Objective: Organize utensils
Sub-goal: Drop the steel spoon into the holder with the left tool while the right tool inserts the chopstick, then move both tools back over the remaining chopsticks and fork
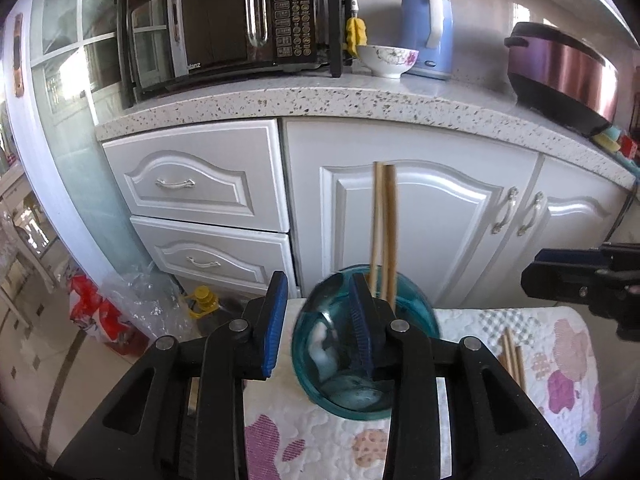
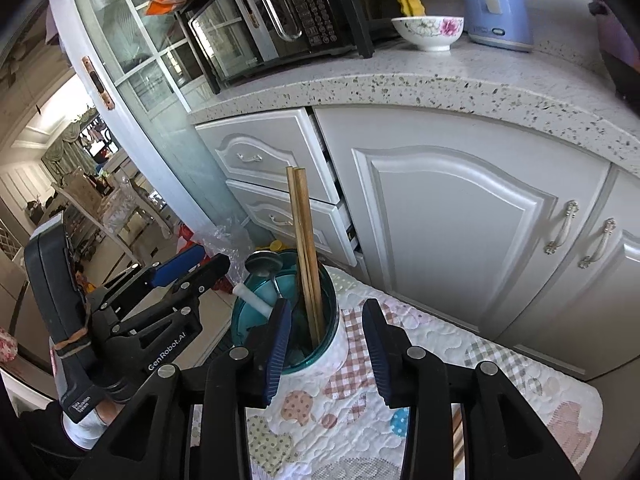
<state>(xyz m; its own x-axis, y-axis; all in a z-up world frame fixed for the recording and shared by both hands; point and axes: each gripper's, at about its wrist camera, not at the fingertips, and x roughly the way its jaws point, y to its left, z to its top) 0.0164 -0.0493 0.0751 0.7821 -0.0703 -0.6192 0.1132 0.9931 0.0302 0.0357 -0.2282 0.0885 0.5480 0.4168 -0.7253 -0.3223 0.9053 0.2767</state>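
White kitchen cabinets back a quilted tabletop. Chopsticks stand in a teal holder. Left gripper and right gripper both have jaws apart, gripping nothing.

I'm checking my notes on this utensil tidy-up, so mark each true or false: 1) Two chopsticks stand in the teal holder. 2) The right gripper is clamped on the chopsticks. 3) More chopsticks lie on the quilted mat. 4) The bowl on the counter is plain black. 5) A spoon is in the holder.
1) True: the chopsticks stand in the teal holder.
2) False: the right gripper is open, off them.
3) True: loose chopsticks lie on the quilted mat.
4) False: the bowl is white, flowered.
5) True: a spoon is inside.
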